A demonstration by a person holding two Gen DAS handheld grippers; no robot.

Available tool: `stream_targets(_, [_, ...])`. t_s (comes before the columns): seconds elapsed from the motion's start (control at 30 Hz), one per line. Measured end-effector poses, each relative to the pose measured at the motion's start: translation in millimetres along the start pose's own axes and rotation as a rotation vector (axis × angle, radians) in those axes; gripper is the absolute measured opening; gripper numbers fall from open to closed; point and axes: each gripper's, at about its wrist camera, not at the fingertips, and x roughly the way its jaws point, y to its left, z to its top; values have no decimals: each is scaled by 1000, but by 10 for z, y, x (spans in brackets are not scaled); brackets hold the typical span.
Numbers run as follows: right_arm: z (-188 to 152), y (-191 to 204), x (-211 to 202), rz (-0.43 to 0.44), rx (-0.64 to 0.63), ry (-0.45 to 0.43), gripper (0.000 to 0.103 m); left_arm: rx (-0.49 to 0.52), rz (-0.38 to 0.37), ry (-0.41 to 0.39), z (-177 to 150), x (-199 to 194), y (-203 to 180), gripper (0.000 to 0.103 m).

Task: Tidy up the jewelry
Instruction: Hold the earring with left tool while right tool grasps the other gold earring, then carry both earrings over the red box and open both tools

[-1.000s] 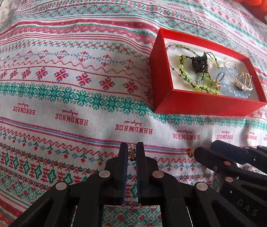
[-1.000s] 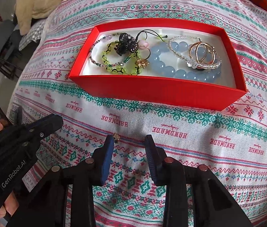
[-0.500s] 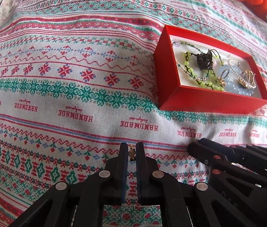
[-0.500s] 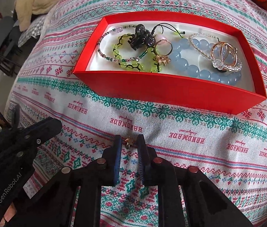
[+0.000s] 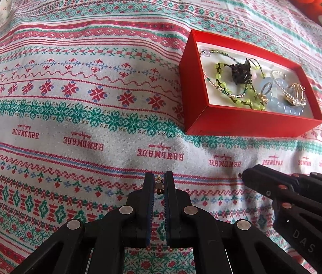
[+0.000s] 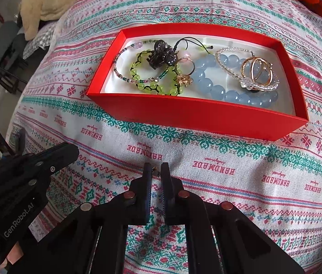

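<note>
Your left gripper (image 5: 158, 182) pinches a small gold earring (image 5: 159, 185) between its fingers, just above the patterned bedspread (image 5: 81, 118). Your right gripper (image 6: 155, 171) is closed on a second tiny gold piece (image 6: 154, 170) at its very tips, too small to name surely; it looks like the matching earring. Both sit near the tips, probably so the pieces can drop cleanly. The red box (image 6: 197, 116) lies just ahead of the right gripper, its long side across that view, already holding bracelets and rings. The left earring's long axis stands roughly upright along the fingers; the right piece's orientation cannot be told.
</note>
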Motion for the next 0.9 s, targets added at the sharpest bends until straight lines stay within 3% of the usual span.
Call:
stream_targets(0.33, [-58,-319,-332,14,54,-52,8,10,-33,-25,42,-50,-96,3])
stream_targets(0.9, [75,-651,-822,74,146,-197,8,87,-131,-206,243,-290,-392,3])
